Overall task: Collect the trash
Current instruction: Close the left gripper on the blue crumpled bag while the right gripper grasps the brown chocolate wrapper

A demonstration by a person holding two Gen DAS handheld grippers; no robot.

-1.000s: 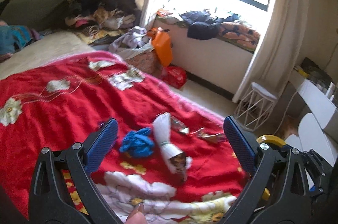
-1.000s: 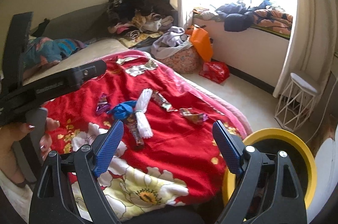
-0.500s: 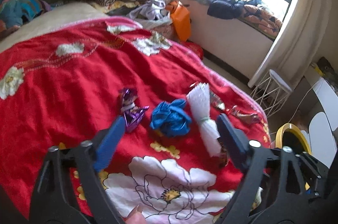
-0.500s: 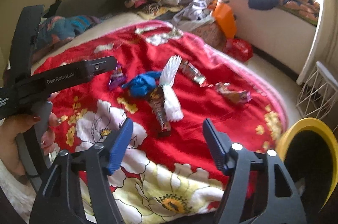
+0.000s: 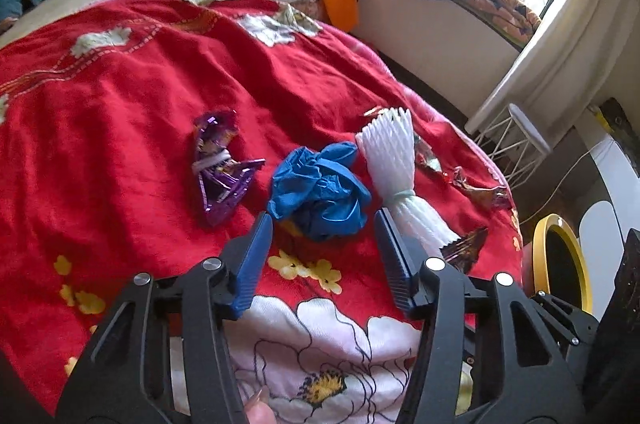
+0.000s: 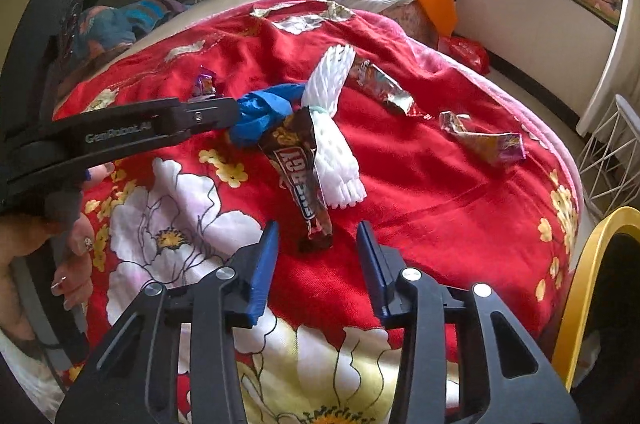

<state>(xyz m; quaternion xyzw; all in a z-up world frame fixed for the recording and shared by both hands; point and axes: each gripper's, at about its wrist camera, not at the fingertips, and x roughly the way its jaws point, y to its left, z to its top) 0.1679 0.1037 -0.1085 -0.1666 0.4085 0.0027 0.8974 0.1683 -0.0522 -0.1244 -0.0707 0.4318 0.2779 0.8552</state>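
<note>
Hiding part of the blue wad (image 6: pixel 262 114), left tool (image 5: pixel 324 218) seemingly gapes; right tool (image 6: pixel 318 238) apart.

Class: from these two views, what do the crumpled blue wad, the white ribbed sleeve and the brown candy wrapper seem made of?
Crumpled blue wad: probably thin matte plastic or rubber film, softly creased.
White ribbed sleeve: foam netting, judging by its matte mesh.
Brown candy wrapper: glossy printed plastic film, catching highlights.

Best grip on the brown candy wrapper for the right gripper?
Pinch the brown candy wrapper at its narrow near tail, straight from the near side. That end points at the open right gripper and lies free on the red blanket; the far end sits against the white foam net.
</note>
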